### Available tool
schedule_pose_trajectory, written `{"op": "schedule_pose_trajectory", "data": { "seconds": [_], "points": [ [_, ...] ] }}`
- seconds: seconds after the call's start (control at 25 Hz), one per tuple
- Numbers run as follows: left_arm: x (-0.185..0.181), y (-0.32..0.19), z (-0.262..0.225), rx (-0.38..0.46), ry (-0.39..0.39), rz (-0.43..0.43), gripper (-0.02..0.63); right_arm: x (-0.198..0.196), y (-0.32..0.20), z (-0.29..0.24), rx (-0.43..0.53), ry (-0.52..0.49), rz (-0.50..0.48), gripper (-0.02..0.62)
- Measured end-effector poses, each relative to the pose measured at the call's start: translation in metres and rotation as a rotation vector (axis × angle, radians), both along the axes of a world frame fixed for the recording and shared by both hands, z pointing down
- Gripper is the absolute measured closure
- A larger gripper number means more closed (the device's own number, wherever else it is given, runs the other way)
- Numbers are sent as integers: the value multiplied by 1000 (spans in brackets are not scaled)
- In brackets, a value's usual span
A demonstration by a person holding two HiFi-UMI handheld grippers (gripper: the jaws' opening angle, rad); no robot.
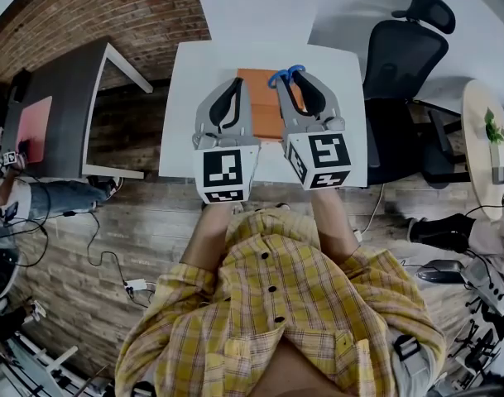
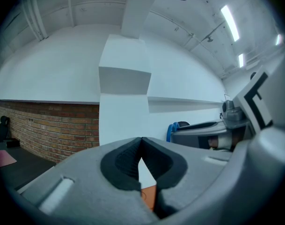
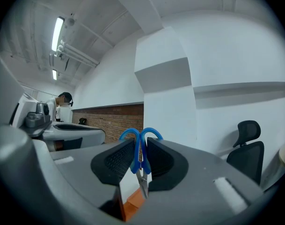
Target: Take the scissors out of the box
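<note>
Here, on the left, the left claw hovers level over the white tabletop with nothing in it. The left gripper view shows its dark ribbed pads meeting at the tips, so it is closed. Just right of it lies the flat orange box, which the head view shows between the two claws. Each gripper view catches only a sliver of orange low down.

The scissors are out of the box, held in the air over it. They have two bright blue loop handles and thin grey metal blades. The right claw grips them by the handles, with a pad pressed on each side. The loops stick out past the pads, and the blades hang down toward the orange.

The head view shows only the blue loops at the claw's tip and hides the blades, while the right gripper view shows the blades plainly. The left gripper view catches an edge of blue beside the right claw. Far right stands a black chair, well apart from the tabletop's things.
</note>
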State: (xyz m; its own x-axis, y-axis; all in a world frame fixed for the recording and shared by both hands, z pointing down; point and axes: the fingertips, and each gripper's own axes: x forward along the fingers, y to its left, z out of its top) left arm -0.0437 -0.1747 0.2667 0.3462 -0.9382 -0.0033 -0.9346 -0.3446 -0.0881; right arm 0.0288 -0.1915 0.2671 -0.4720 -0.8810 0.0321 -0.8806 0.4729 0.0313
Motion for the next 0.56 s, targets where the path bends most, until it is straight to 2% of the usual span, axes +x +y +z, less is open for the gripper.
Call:
{"op": "schedule_pose_trajectory", "data": {
  "seconds": [0.56],
  "points": [
    [-2,1,0,6,4,1,606,-1,1,3,-4,-19,-2,506]
  ]
}}
